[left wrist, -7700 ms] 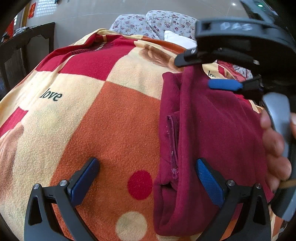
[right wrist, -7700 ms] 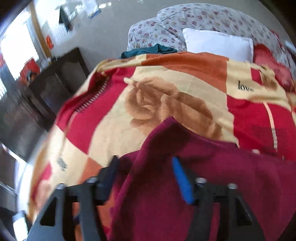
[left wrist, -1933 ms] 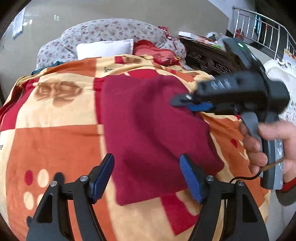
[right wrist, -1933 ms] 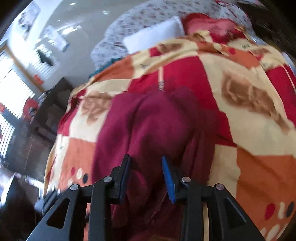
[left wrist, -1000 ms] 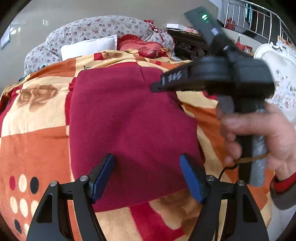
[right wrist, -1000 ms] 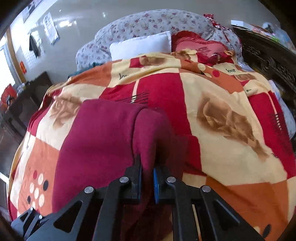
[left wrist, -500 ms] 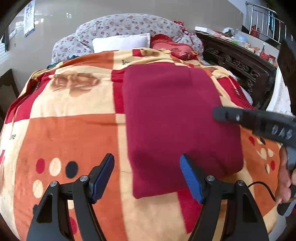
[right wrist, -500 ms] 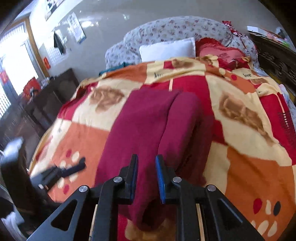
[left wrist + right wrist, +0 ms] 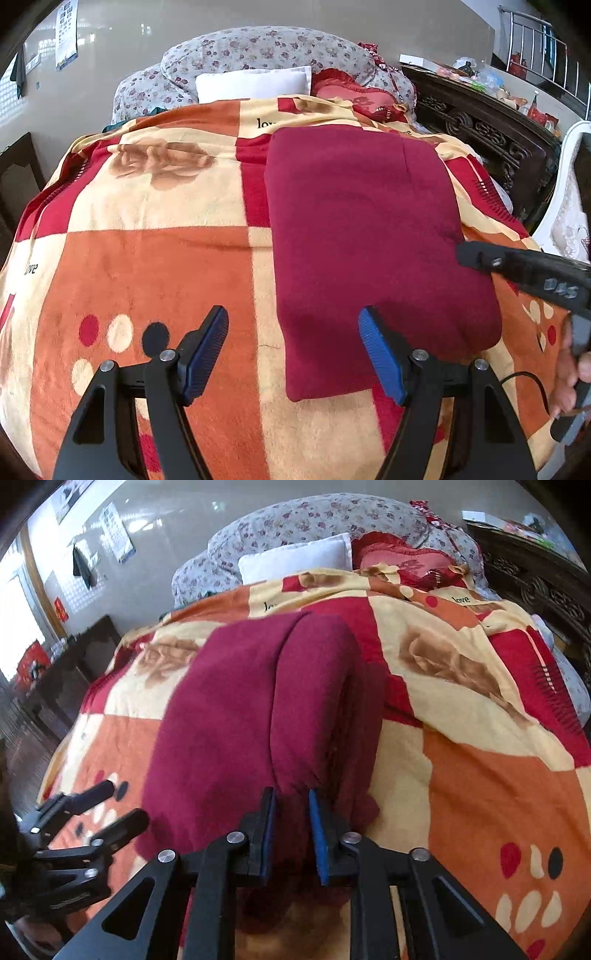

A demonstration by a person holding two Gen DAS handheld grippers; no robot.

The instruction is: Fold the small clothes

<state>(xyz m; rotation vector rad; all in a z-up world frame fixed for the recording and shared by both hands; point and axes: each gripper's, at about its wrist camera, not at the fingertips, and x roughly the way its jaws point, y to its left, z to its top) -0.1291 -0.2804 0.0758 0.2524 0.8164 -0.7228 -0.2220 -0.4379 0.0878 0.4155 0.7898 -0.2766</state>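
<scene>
Right gripper (image 9: 291,832): jaws narrow, pinching a fold at the near edge of the maroon garment (image 9: 266,701); left gripper (image 9: 293,350): jaws wide, holding nothing, hovering over the garment's near left corner; garment folded into a rectangle, flat on the patchwork blanket (image 9: 147,258) covering the bed; white pillow (image 9: 255,84) and red cushion (image 9: 351,98) at the head; no containers visible.

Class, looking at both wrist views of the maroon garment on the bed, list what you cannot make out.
- Maroon garment: its type; folded, with nothing telling showing in either view.
- Right gripper: whether it pinches cloth; blurred in the right wrist view.
- Blanket under the garment: hidden.
- Left gripper: body cut off by the bottom edge.
</scene>
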